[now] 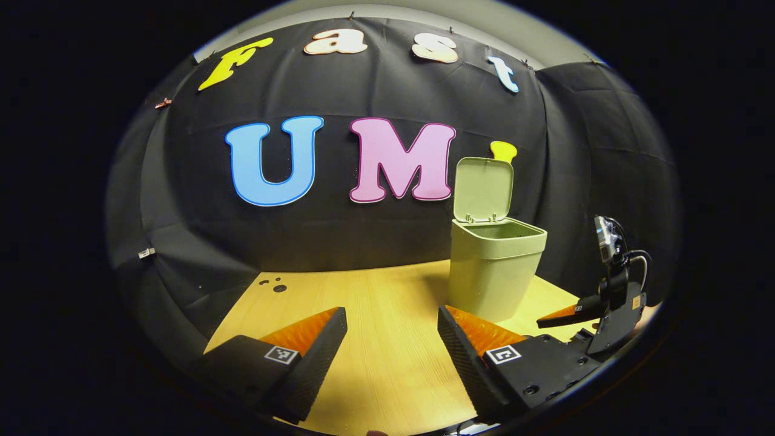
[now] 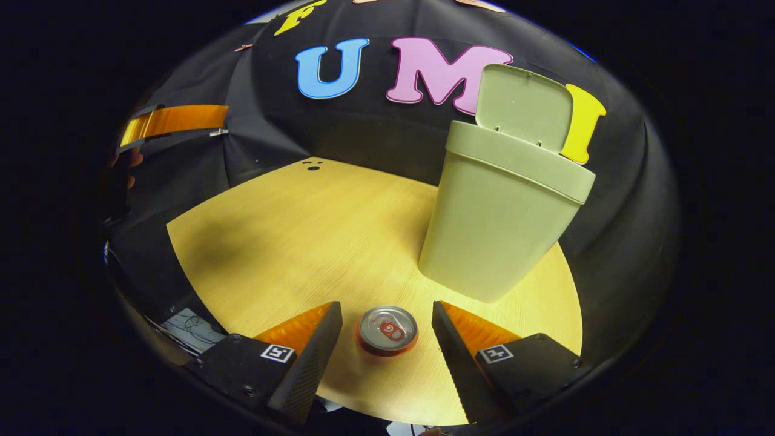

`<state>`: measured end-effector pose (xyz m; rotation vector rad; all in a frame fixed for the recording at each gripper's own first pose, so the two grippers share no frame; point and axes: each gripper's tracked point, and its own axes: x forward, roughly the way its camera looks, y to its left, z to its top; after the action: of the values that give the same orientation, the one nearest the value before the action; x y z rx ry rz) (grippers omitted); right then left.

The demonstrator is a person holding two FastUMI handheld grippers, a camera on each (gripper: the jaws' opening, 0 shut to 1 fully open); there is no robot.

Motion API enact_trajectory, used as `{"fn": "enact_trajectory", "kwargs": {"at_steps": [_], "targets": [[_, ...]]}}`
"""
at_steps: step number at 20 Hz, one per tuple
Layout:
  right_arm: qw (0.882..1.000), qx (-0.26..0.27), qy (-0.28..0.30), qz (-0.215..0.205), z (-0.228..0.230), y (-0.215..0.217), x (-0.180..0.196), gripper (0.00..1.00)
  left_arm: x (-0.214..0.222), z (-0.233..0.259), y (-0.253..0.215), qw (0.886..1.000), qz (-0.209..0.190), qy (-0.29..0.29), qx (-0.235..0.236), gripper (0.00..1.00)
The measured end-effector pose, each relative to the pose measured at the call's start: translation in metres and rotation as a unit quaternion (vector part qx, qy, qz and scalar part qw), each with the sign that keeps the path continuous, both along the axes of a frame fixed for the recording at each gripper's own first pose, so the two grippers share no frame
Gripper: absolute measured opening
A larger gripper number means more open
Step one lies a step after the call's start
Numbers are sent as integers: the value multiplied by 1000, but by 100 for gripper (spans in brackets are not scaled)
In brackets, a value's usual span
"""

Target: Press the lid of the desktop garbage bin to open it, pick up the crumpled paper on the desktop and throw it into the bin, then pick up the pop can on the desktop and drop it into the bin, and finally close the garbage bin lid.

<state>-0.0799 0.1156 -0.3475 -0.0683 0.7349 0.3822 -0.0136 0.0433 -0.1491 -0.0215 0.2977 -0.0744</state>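
A pale green garbage bin (image 1: 495,266) stands on the wooden desktop (image 1: 375,339) with its lid (image 1: 483,189) raised upright. My left gripper (image 1: 392,339) is open over bare wood, to the left of the bin. The right gripper (image 1: 596,309) shows at the far right of the left gripper view, low beside the bin. In the right gripper view the bin (image 2: 499,206) stands ahead on the right, lid (image 2: 524,106) up. A red pop can (image 2: 387,330) stands upright between the fingers of my open right gripper (image 2: 387,330), neither finger touching it.
The desktop (image 2: 290,242) has a few small dark holes (image 2: 312,165) near its far edge. Black cloth walls close in behind and at both sides. The left gripper's finger (image 2: 172,121) and part of a hand (image 2: 130,166) show at the far left of the right gripper view.
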Motion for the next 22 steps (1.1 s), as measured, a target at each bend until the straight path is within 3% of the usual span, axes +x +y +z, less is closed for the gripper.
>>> {"fn": "enact_trajectory", "kwargs": {"at_steps": [14, 16, 20, 22], "targets": [[998, 3, 69, -7, -51, -1, -7, 93, -5, -8, -9, 1000, 1, 12, -8, 97], [998, 5, 70, -6, -49, -1, -6, 84, -3, -9, -9, 1000, 1, 13, -8, 97], [998, 7, 64, -4, -41, -4, -6, 87, -3, -9, -9, 1000, 2, 13, -10, 97], [998, 9, 56, -1, -32, -3, -4, 84, -3, -10, -9, 1000, 3, 14, -12, 96]]}}
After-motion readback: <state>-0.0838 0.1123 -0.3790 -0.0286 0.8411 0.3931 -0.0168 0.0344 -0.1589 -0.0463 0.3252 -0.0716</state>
